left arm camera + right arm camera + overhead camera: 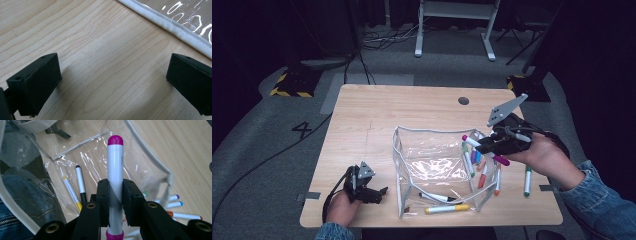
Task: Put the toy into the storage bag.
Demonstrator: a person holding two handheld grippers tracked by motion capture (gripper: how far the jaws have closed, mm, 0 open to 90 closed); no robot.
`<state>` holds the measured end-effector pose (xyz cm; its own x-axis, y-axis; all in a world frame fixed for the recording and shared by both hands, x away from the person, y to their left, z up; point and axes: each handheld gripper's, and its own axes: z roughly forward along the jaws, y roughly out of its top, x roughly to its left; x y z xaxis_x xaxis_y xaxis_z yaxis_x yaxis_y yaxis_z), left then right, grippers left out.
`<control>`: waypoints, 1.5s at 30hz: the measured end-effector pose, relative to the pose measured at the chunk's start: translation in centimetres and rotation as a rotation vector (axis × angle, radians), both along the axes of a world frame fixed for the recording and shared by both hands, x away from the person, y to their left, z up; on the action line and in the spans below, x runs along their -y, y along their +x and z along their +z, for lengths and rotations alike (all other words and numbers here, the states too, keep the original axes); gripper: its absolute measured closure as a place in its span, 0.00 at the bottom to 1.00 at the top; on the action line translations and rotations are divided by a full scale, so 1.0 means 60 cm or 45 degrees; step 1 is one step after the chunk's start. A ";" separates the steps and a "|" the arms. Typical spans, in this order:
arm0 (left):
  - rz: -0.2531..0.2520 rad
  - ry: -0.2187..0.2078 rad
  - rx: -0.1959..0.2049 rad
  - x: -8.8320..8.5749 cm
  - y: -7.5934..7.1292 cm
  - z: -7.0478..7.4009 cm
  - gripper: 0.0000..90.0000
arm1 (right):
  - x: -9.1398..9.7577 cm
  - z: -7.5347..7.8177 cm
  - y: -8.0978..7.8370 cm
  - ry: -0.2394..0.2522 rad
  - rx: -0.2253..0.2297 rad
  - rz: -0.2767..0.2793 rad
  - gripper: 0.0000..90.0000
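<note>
Overhead, the high view shows the right gripper (484, 145) raised above the right rim of the clear pouch (432, 167), clenched on a magenta-capped marker (486, 150) that lies crosswise between its jaws. The pouch stands open on the worktop (362, 125); a yellow marker (447, 208) and a black marker (437, 198) lie at its near end. Loose markers (479, 167) cluster just beside the pouch wall, and a green marker (527, 180) lies apart on the right. The left gripper (377, 192) rests low on the worktop, near the pouch's left edge but not touching it.

Next, the left gripper view shows both jaws spread wide with bare wood between them: released, grasping nothing. The white pouch hem (175, 25) crosses the upper right corner, clear of the jaws.

Finally, the right gripper view shows the magenta-capped marker (115, 170) clamped at mid-barrel between the pads, cap pointing away, above the pouch interior (82, 157).

Probable faults from this position:
- Nothing steadies the pouch. Contact between the marker and the soft rim could fold the wall inward and close the opening.
- Release too near the right rim could drop the marker outside, among the loose markers.
- The smooth round barrel could slip or rotate between the pads if the hand swings quickly.
</note>
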<state>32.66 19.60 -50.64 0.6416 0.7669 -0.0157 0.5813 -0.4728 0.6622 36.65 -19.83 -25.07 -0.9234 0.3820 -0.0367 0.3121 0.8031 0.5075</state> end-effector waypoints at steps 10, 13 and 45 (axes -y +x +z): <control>0.001 0.001 0.000 0.000 0.000 0.000 0.00 | -0.075 -0.006 -0.016 -0.050 -0.028 0.130 0.85; -0.001 0.003 0.001 0.000 0.000 0.000 0.00 | -0.096 -0.017 -0.019 -0.078 -0.038 0.164 0.85; -0.001 0.002 0.001 0.000 0.000 0.000 0.00 | -0.227 -0.198 -0.013 -0.501 -0.242 0.378 0.85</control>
